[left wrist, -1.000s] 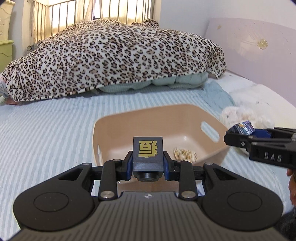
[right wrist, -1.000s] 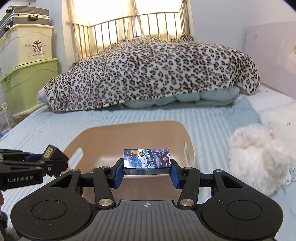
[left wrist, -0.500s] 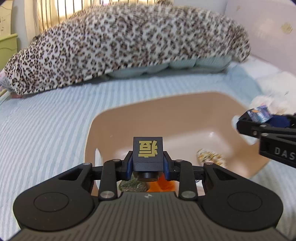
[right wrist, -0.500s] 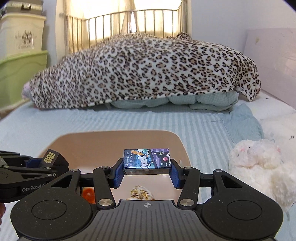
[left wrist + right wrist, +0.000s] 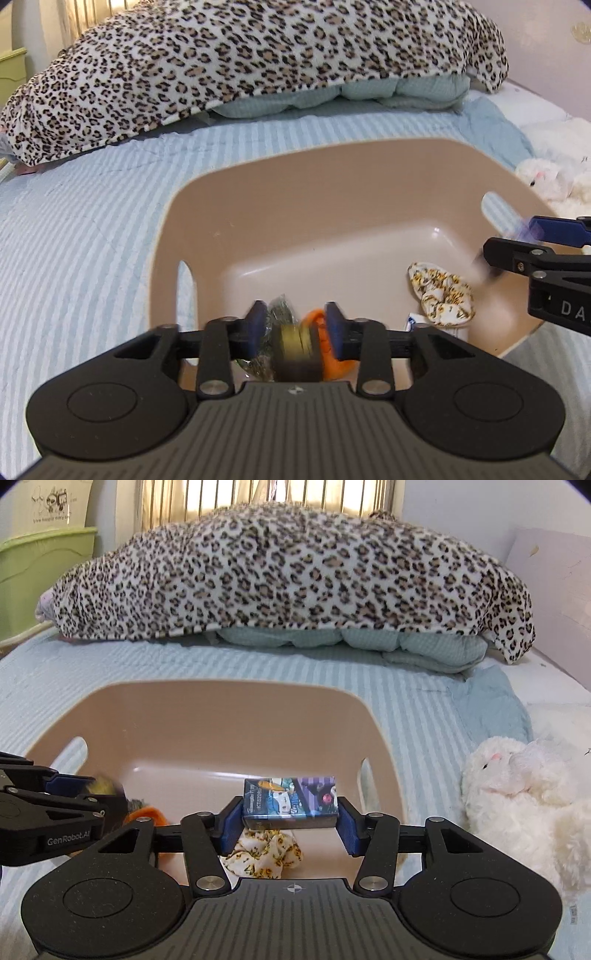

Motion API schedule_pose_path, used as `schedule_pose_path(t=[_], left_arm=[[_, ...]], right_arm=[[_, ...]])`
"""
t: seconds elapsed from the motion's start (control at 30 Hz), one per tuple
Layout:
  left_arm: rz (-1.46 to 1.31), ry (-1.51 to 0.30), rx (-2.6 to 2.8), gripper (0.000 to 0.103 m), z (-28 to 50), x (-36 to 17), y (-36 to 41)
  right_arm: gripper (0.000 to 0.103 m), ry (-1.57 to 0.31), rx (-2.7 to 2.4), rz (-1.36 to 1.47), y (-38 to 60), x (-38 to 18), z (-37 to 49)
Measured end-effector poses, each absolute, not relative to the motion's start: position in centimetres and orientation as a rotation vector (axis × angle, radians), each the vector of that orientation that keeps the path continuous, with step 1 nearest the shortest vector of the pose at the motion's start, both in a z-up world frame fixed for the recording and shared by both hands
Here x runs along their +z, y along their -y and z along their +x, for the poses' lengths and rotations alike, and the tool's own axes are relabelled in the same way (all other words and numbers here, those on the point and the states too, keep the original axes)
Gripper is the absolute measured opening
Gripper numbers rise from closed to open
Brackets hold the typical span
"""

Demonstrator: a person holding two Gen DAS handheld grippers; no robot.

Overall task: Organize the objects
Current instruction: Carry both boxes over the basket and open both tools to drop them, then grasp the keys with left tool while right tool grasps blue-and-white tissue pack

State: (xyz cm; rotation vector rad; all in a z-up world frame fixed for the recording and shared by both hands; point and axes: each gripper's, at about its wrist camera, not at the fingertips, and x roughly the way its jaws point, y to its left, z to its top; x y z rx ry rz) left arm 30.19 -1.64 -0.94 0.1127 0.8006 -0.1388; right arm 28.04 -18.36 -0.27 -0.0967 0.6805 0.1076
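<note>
Over the beige basket (image 5: 258, 184), which sits on the blue-striped bed (image 5: 81, 229), both my grippers hang above its near half. Left gripper (image 5: 295, 326): blue pads spread apart, with a black cube bearing a gold mark (image 5: 295, 349) blurred in the gap between them, touching neither pad; whether it has reached the basket floor I cannot tell. Just beside the cube on the basket floor: an orange item (image 5: 332, 363) and a dark greenish item (image 5: 282, 310), both partly hidden. Right gripper (image 5: 290, 821): pads also parted, with a cartoon-printed box (image 5: 290, 803) tilted between them, a gap showing at its right end; at its left end I cannot tell whether it touches the pad. Below the box on the basket floor: a yellow-flowered fabric scrunchie (image 5: 264, 853), toward the basket's right side. Outside the basket, to its right on the bed: a white plush toy (image 5: 517, 786). Beyond the basket's far rim: a leopard-print blanket (image 5: 288, 576) heaped over pale green bedding (image 5: 332, 640). Far left of the basket, against the wall: a green storage bin (image 5: 40, 565).
</note>
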Motion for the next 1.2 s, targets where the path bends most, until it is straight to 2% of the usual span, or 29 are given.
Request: schedule_pose_path(t=[0.07, 0.17, 0.43, 0.7, 1.03, 1.2], left_arm=[[0.110, -0.766, -0.127, 0.067, 29.4, 0.0, 1.3], [0.102, -0.740, -0.143, 0.069, 28.2, 1.6, 0.8], [0.154, -0.722, -0.150, 0.074, 24.1, 3.7, 0.0], [0.162, -0.756, -0.161, 0.078, 20.7, 2.5, -1.0], [0.198, -0.852, -0.117, 0.078, 20.6, -3.4, -0.7], [0.126, -0.916, -0.142, 0.078, 21.4, -5.6, -0.5]], right_arm=[[0.068, -0.663, 0.105, -0.087, 18.6, 0.5, 27.5], [0.082, -0.623, 0.105, -0.075, 19.1, 1.8, 26.1], [0.090, -0.594, 0.108, -0.021, 21.1, 3.7, 21.9], [0.092, -0.666, 0.115, -0.046, 21.3, 2.4, 19.3], [0.092, -0.781, 0.138, -0.083, 19.5, -2.7, 18.7], [0.092, -0.850, 0.138, -0.058, 19.5, -5.3, 19.4]])
